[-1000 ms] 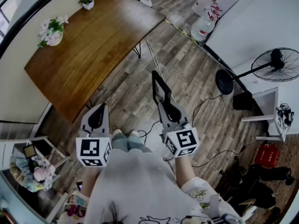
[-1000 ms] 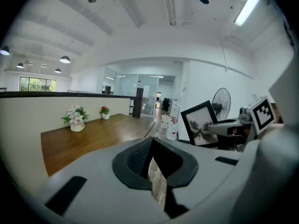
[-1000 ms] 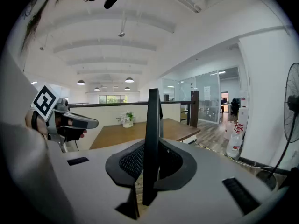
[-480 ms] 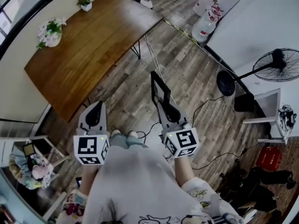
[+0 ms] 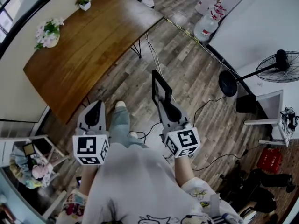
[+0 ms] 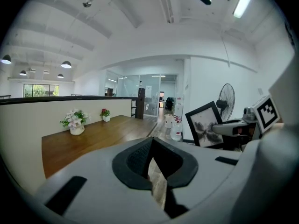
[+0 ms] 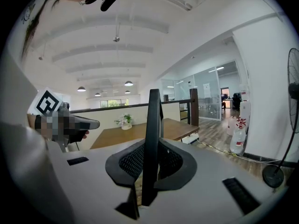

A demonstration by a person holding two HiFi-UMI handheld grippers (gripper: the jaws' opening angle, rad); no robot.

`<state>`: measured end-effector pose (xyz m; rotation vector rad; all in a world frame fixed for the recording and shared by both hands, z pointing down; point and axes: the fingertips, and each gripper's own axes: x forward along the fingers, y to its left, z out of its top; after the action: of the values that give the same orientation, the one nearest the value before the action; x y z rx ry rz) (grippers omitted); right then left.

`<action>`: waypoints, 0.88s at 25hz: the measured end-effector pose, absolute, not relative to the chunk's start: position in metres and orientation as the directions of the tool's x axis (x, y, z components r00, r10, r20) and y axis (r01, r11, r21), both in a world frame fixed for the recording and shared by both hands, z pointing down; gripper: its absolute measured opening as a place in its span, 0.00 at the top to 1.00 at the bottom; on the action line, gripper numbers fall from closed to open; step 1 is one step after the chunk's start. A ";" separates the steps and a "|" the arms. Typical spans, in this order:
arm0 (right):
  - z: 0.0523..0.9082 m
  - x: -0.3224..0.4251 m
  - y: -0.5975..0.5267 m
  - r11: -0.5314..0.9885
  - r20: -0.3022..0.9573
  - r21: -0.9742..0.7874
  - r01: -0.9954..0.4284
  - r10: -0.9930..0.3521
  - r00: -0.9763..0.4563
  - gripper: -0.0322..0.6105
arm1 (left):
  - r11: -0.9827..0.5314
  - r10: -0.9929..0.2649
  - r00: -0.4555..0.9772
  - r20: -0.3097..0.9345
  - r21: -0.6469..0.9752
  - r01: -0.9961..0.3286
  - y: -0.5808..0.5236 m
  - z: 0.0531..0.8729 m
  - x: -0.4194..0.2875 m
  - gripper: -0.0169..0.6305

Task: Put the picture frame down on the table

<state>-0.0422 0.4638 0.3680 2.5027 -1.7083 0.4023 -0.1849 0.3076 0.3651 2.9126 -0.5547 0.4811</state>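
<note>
Clamping the black picture frame (image 5: 161, 87) by its lower edge with the right gripper (image 7: 149, 158), jaws pressed on both faces. Holding it upright above the wooden floor (image 5: 187, 73), well apart from the table (image 5: 88, 45) and not yet set on it. Carrying nothing in the left gripper (image 6: 151, 143), jaws brought together at the tips; on the table, two flower pots (image 5: 48, 35) near its far edge.

Standing fan (image 5: 281, 65), water jugs (image 5: 204, 28), flower pots (image 5: 48, 33)
</note>
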 end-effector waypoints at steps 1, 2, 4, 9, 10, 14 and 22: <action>0.370 -0.038 0.460 -0.373 0.264 -0.079 -0.924 -0.902 0.342 0.89 | -0.923 -0.333 0.881 0.335 0.074 -0.377 0.304 0.366 -0.180 0.97; 0.371 -0.034 0.455 -0.374 0.266 -0.078 -0.924 -0.901 0.342 0.89 | -0.924 -0.333 0.882 0.334 0.073 -0.376 0.299 0.368 -0.175 0.97; 0.374 -0.024 0.442 -0.374 0.270 -0.073 -0.925 -0.900 0.343 0.89 | -0.925 -0.330 0.884 0.331 0.074 -0.373 0.285 0.370 -0.162 0.97; 0.377 0.014 0.407 -0.385 0.279 -0.072 -0.920 -0.894 0.352 0.89 | -0.927 -0.324 0.886 0.333 0.075 -0.368 0.245 0.373 -0.122 0.97; 0.377 0.022 0.400 -0.387 0.282 -0.072 -0.919 -0.892 0.353 0.89 | -0.927 -0.323 0.885 0.335 0.076 -0.367 0.237 0.373 -0.114 0.97; 0.376 0.055 0.368 -0.389 0.287 -0.072 -0.918 -0.890 0.355 0.89 | -0.927 -0.322 0.883 0.341 0.077 -0.368 0.203 0.373 -0.083 0.97; 0.376 0.097 0.306 -0.399 0.297 -0.071 -0.914 -0.884 0.362 0.89 | -0.929 -0.315 0.886 0.341 0.080 -0.362 0.139 0.372 -0.041 0.97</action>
<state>0.0966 0.3064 0.3764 2.5038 -1.6592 0.4409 -0.0409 0.1392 0.3717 2.9128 -0.5256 0.4908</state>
